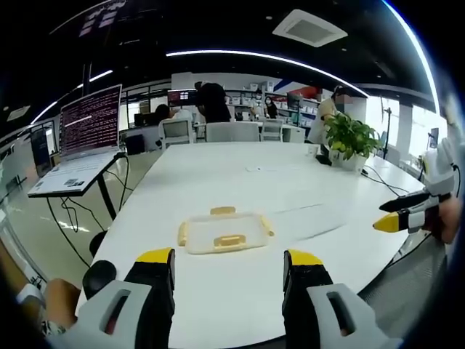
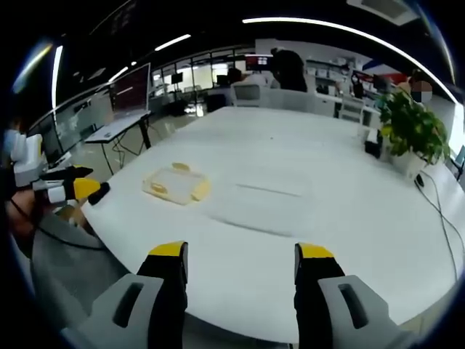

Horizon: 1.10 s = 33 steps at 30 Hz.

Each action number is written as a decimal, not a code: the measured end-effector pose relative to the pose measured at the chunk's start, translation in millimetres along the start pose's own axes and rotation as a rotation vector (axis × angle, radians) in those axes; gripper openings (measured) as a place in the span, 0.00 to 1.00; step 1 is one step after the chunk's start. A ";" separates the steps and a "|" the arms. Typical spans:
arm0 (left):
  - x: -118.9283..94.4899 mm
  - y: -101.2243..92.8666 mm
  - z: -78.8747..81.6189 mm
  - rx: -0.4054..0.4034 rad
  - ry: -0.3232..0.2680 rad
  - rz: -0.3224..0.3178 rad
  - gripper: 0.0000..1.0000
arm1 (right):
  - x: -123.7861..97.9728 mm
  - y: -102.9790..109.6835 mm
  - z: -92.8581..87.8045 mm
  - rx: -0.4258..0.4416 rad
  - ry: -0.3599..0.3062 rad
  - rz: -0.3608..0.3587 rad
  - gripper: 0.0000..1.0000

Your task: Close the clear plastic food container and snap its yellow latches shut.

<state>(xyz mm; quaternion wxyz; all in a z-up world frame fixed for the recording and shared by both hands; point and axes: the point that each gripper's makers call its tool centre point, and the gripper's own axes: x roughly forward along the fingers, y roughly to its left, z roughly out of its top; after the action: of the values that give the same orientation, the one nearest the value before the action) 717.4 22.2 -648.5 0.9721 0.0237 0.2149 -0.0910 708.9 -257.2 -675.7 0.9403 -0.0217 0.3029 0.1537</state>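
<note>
Left gripper (image 1: 229, 256) nearest, jaws apart, nothing between them, hovering off the near edge of the white worktop (image 1: 290, 182). Just beyond the edge sits the clear plastic food container (image 1: 224, 233), lid resting on top, yellow latches (image 1: 223, 211) showing on its sides. Cannot tell whether they are snapped down.

Right gripper (image 2: 240, 254) also with jaws apart and holding nothing, off another edge of the worktop, well apart from the container (image 2: 174, 183), which lies near the worktop's corner. In the left gripper view the right gripper (image 1: 407, 211) shows beyond the worktop's side edge.

Potted plant (image 1: 349, 138) at the far corner. Laptop (image 1: 83, 138) on a stand beside the worktop. People seated at the far end.
</note>
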 end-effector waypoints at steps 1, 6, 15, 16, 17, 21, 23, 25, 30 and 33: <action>0.1 -0.1 -0.1 0.000 0.001 -0.001 0.55 | 0.1 -0.3 0.0 0.000 0.000 -0.001 0.56; 0.6 -0.1 -0.2 0.004 0.004 0.001 0.55 | 1.0 -1.0 -0.3 -0.001 0.005 -0.006 0.56; 2.7 -4.7 -4.5 0.011 0.039 -0.022 0.56 | 2.2 -4.6 -1.4 0.032 0.017 -0.009 0.55; 2.9 -4.3 -4.8 0.007 0.043 -0.023 0.56 | 2.1 -4.5 -1.4 0.033 0.017 -0.009 0.56; 2.9 -4.0 -4.8 0.005 0.044 -0.024 0.56 | 2.0 -3.5 -1.0 0.031 0.017 -0.007 0.56; 3.4 -6.5 -7.3 -0.003 0.069 -0.042 0.56 | 2.9 0.9 0.0 0.021 0.021 0.013 0.56; 3.9 -7.0 -8.7 0.000 0.081 -0.043 0.57 | 4.2 -0.3 0.9 0.047 0.022 0.017 0.56; 4.6 -6.5 -8.4 -0.002 0.089 -0.044 0.57 | 5.8 0.4 1.1 0.063 0.026 0.023 0.56; 8.0 -6.3 -6.3 0.011 0.096 -0.057 0.57 | 13.0 7.6 7.2 0.060 0.031 0.045 0.55; 13.7 -4.2 -2.0 0.018 0.091 -0.071 0.56 | 18.9 11.2 13.3 0.043 0.029 0.065 0.55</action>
<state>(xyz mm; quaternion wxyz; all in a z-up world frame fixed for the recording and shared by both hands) 728.0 15.9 -656.2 0.9572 0.0290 0.2587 -0.1265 727.6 -239.6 -675.2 0.9306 0.0059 0.3202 0.1773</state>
